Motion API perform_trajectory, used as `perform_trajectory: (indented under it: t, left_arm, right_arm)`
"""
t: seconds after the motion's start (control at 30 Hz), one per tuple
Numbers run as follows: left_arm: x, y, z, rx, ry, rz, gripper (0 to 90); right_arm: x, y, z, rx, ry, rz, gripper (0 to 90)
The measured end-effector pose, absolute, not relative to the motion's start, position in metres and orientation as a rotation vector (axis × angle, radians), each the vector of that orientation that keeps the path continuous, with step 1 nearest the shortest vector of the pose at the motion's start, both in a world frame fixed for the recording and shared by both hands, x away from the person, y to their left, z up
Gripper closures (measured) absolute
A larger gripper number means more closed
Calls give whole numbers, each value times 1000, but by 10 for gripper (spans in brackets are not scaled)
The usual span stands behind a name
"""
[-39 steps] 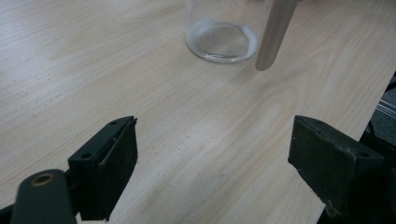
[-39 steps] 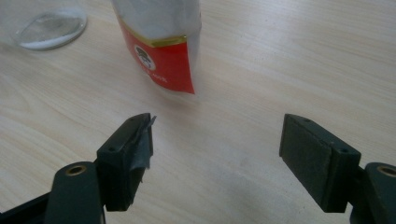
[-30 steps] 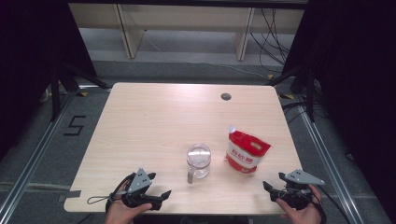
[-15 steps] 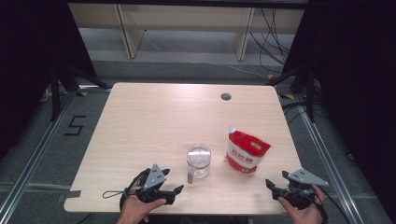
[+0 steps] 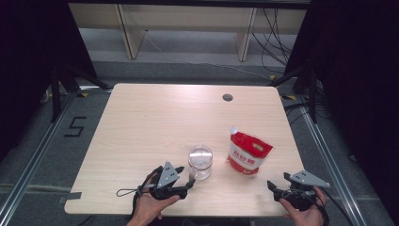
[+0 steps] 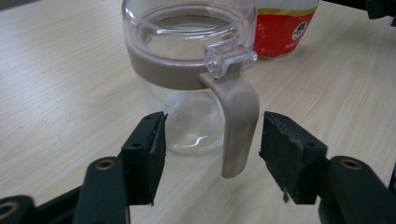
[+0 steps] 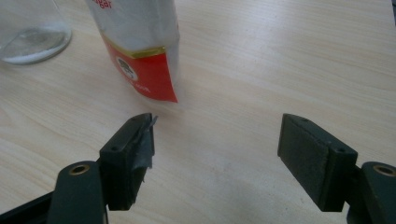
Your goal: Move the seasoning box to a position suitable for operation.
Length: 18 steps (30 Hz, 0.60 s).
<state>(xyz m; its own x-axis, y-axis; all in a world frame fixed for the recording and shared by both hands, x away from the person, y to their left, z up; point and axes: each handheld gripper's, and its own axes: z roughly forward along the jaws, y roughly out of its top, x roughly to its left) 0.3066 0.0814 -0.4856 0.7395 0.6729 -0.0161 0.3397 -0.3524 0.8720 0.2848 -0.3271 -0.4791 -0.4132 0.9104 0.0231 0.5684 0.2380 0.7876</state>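
Your left gripper (image 6: 212, 140) sits at the near edge of the table (image 5: 155, 113) with its jaws on either side of the beige handle (image 6: 238, 121) of the clear glass jar (image 5: 201, 161); the jaws have just been closing, and they stand at a middling gap with the handle between them but neither pad pressing on it. The jar stands upright near the front middle of the table, a beige band around its rim and a clear hinged lid tab above the handle; it looks empty apart from a faint whitish film low on the glass. Just beside it, towards your right, a red and white pouch (image 5: 249, 153) with a white spout stands apart from the jar, holding white granules. Your right gripper (image 7: 215, 140) hovers near the front right corner, jaws wide with bare table between them, the pouch just ahead of its left jaw. The far half of the table lies open up to a small dark round grommet (image 5: 227, 97) near the back edge.
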Motion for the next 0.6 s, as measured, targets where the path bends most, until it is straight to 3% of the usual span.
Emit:
perform_trajectory:
  t: [0.6]
  left_arm:
    - [308, 72, -488, 1997, 729, 435, 713]
  right_arm:
    - [286, -328, -481, 1326, 2077, 1035, 283]
